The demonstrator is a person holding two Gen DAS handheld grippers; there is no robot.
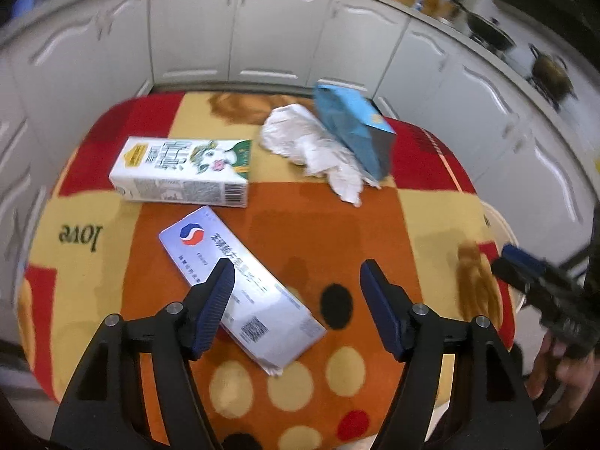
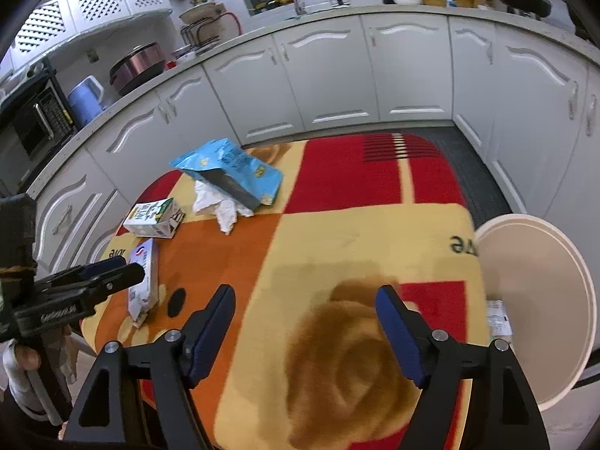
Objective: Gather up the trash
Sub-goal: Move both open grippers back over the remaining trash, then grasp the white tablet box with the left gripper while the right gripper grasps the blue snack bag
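On a patterned cloth-covered table (image 1: 375,232) lie a silver-white medicine box (image 1: 258,300), a white milk carton (image 1: 180,172), crumpled white paper (image 1: 318,150) and a blue snack bag (image 1: 356,131). My left gripper (image 1: 296,273) is open just above the near end of the medicine box, nothing between its fingers. My right gripper (image 2: 305,300) is open over bare cloth, holding nothing. The same box (image 2: 144,281), carton (image 2: 155,217), paper (image 2: 221,206) and bag (image 2: 232,168) lie to its far left. The left gripper (image 2: 108,273) shows at that view's left edge, over the box.
A cream round bin (image 2: 540,300) stands at the table's right edge with a scrap of paper (image 2: 497,317) inside. White kitchen cabinets (image 2: 337,75) curve behind the table. A person's hand (image 1: 555,367) holds the right gripper (image 1: 525,266) at the left view's right edge.
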